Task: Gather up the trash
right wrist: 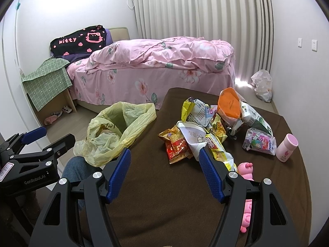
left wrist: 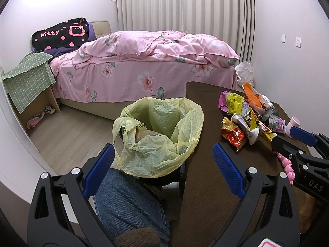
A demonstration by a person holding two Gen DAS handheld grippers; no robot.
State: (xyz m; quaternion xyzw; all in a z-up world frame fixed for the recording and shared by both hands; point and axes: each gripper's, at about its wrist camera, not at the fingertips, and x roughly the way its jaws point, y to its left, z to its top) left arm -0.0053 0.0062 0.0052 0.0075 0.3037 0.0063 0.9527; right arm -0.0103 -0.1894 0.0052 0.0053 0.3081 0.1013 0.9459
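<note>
Trash wrappers (right wrist: pixel 205 127) are lying heaped on the table (right wrist: pixel 164 195) beside one yellow bag (left wrist: pixel 160 133), both grippers, left (left wrist: pixel 163 165) and right (right wrist: pixel 164 171), hovering with jaws spread, empty.

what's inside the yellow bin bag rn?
The yellow bin bag stands open; mostly crumpled liner shows, plus something pale at its left inner side. The bottom is hidden by folds.

Bare brown table (right wrist: pixel 156 195) ahead (wrapper pile (right wrist: pixel 205 127) crowds beyond).
</note>
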